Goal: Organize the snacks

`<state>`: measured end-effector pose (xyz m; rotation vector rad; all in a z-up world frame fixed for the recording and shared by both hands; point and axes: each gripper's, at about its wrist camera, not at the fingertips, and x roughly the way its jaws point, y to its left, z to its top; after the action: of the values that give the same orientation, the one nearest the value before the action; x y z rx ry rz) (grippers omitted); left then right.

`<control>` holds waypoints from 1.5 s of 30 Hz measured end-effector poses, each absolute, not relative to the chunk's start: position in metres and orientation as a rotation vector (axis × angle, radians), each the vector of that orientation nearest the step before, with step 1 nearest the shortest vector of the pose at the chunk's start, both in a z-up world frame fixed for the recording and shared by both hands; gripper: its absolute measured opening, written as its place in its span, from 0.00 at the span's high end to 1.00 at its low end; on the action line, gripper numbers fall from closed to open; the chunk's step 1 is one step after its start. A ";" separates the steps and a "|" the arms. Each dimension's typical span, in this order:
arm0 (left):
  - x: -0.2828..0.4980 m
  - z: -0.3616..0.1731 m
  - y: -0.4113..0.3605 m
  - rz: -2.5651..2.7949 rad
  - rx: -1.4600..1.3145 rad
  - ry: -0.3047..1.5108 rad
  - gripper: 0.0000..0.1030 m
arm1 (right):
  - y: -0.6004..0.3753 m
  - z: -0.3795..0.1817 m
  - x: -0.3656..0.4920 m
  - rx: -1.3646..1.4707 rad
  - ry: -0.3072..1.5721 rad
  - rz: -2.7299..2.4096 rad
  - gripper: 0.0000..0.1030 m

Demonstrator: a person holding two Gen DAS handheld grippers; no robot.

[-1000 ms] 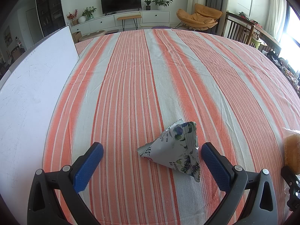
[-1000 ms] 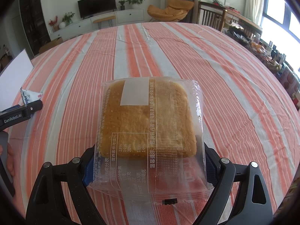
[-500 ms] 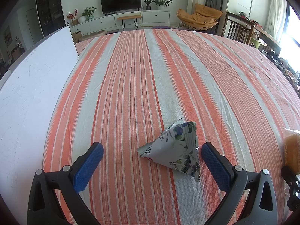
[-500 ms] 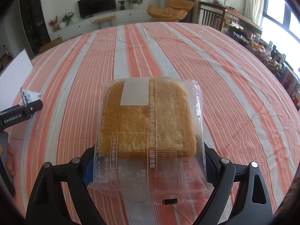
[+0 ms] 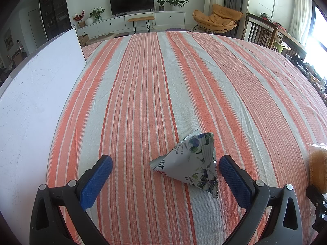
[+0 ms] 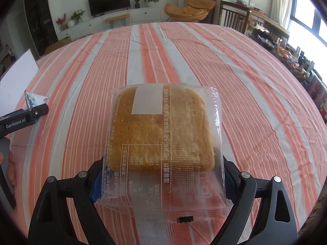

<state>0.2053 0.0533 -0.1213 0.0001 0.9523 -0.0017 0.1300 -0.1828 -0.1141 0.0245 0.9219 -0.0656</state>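
Cake slice in its clear wrapper [image 6: 163, 143] sits between my right gripper [image 6: 163, 175] fingers, which pinch its near end above the striped tablecloth [image 6: 235, 85]. My left gripper [image 5: 165, 168] is spread wide, the triangular snack packet [image 5: 190, 163] lying on the cloth just inside its right finger. Farther left, a white board [image 5: 34, 102] rests on the table.

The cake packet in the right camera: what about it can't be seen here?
- Right view: the cake packet covers the right gripper pads, so whether they touch it is hidden.
- Right view: its small print is too blurred to read.
- Left view: the frame's right edge cuts the packet off, leaving only a sliver.
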 end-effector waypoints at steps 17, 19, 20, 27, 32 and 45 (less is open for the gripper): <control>0.198 -0.108 0.086 -0.186 -0.191 1.068 0.00 | -0.202 -0.078 0.135 0.014 1.142 0.073 0.13; 0.198 -0.107 0.082 -0.195 -0.183 1.086 0.00 | -0.201 -0.073 0.135 0.012 1.152 0.089 0.13; 0.198 -0.106 0.078 -0.208 -0.173 1.091 0.00 | -0.200 -0.069 0.135 0.011 1.152 0.093 0.13; 0.212 -0.113 0.041 -0.158 0.015 1.080 0.01 | -0.195 -0.069 0.158 -0.045 1.199 0.070 0.13; 0.202 -0.106 0.045 -0.174 0.050 1.020 0.54 | -0.199 -0.076 0.161 -0.016 1.200 0.090 0.32; 0.118 -0.038 0.066 -0.340 -0.256 0.911 0.55 | -0.217 -0.042 0.122 0.160 1.083 0.106 0.33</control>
<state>0.1182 0.0663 -0.0376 -0.2556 0.9110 -0.3396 0.1223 -0.2170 -0.0416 0.1599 1.0834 0.1064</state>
